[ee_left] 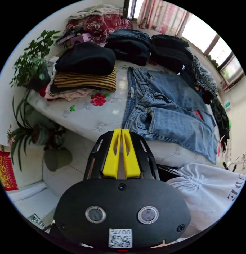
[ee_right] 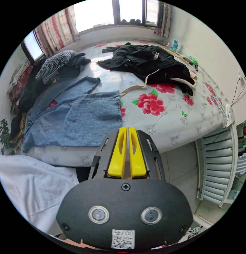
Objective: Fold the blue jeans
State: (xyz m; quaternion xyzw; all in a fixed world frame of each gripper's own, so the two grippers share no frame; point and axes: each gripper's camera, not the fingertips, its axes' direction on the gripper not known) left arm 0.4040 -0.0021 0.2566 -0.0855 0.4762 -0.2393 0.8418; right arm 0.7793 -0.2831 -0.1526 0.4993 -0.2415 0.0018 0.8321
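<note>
- Jeans (ee_left: 165,111) lie on the bed (ee_left: 101,116), near its front edge, waistband toward the folded pile and hems (ee_right: 116,111) toward the heap of black clothes (ee_right: 149,62).
- From the right gripper view, the jeans (ee_right: 75,119) look already doubled leg over leg, though one leg end pokes out past the other on the far side; I can't be sure how neatly the layers match.
- Left gripper (ee_left: 121,131) hangs just off the bed edge beside the waistband (ee_left: 132,90), its yellow jaws pressed together with nothing between them.
- Right gripper (ee_right: 127,129) hangs off the same edge near the hems, jaws likewise together and empty.
- Neither touches the denim, so by my reckoning the fold in hand has not begun.
- To do it well: open both sets of jaws, and take both layers of cloth at each end, not just the top one.
- Line up the stray leg end with its mate first, or the fold will come out crooked.
- Carry the hems over toward the waistband in one level sweep, both tongs moving together.
- Denim is stiff and heavy, so a shallow bite may slip.
- The folded pile (ee_left: 85,68), with its striped top, sits beside the waistband; keep the swing clear of it.
</note>
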